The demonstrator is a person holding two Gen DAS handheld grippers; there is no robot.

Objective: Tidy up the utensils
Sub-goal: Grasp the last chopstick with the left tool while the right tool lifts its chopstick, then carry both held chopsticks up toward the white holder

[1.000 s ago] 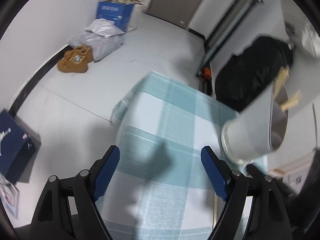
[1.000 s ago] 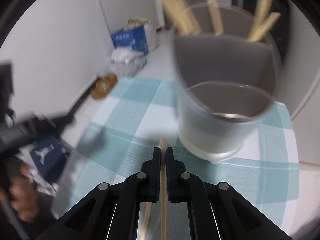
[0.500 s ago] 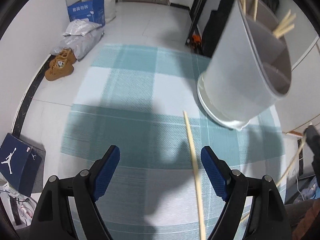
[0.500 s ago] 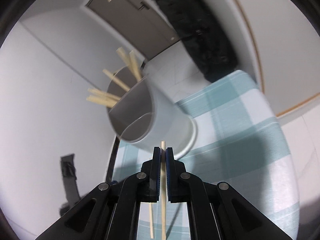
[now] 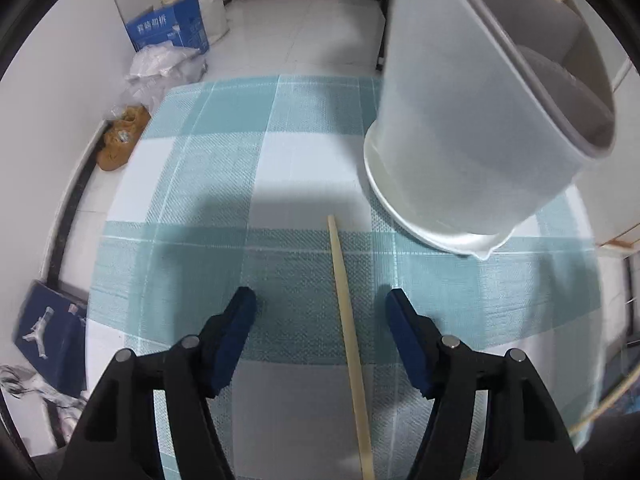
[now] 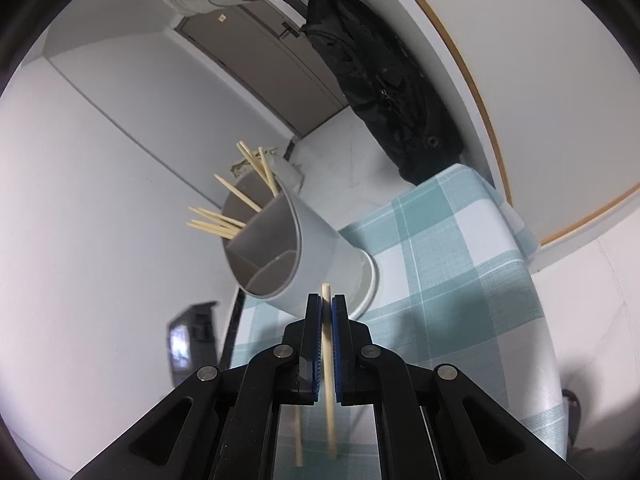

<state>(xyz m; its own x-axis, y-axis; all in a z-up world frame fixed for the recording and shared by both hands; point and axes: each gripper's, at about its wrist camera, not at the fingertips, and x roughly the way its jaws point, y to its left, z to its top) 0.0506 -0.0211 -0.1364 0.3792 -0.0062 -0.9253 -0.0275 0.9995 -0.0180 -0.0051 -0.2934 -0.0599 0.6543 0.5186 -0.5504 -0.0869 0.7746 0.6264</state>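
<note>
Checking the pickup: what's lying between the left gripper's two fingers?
In the left wrist view, one wooden chopstick lies on the checked tablecloth between the closing left gripper pads, untouched.

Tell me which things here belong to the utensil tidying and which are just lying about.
Belongs to the job:
- loose chopstick
- utensil holder
- chopstick in the right hand-held gripper

Just lying about:
- blue carton
- brown shoes
- black bag

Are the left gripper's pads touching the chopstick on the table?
Apart. The left wrist view shows the chopstick lying between the closing left gripper, with tablecloth visible on both sides of it.
</note>
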